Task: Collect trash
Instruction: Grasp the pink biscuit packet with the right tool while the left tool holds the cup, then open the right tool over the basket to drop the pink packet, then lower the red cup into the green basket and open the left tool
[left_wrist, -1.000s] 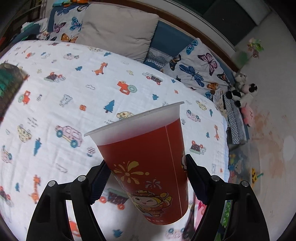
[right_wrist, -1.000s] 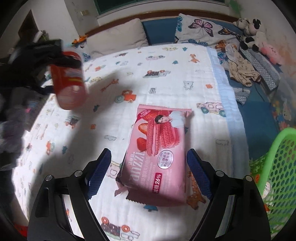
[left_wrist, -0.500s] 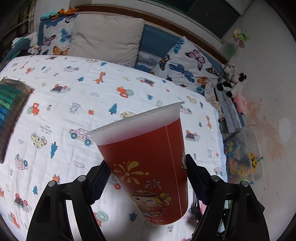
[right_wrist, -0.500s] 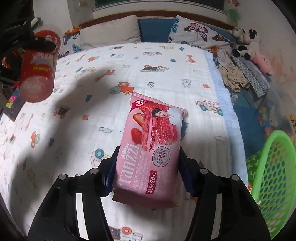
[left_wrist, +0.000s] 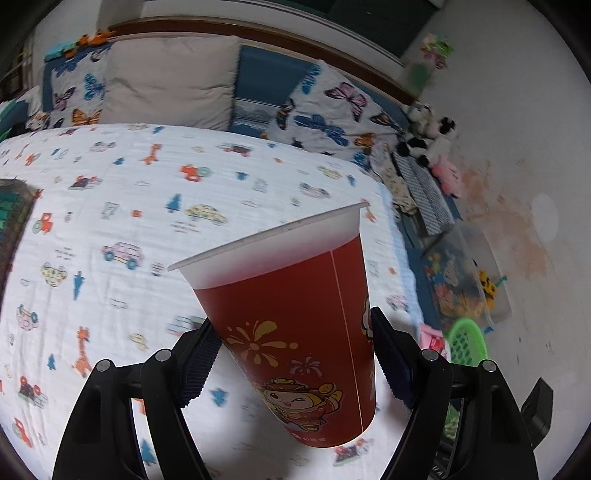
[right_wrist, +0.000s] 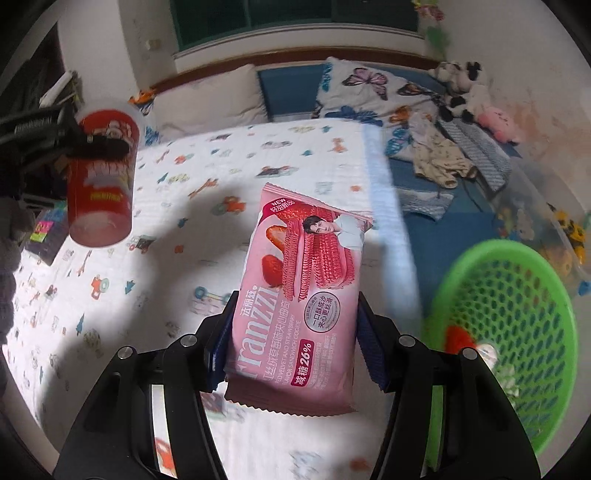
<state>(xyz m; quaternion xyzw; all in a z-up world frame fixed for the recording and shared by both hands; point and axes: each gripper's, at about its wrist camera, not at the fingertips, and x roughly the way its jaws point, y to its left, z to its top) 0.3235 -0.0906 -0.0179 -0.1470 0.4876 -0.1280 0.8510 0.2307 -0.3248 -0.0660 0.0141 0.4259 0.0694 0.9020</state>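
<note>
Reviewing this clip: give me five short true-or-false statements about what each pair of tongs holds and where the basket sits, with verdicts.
1. The left tongs are shut on a red cup. True.
2. The right tongs are open with nothing between them. False: they clamp a pink cookie packet.
3. The green basket sits beside the bed, to the right of the packet. True.
4. The cookie packet lies flat on the bedspread. False: it is held above it.
5. The basket holds nothing. False: something red and a crumpled white piece lie inside.
</note>
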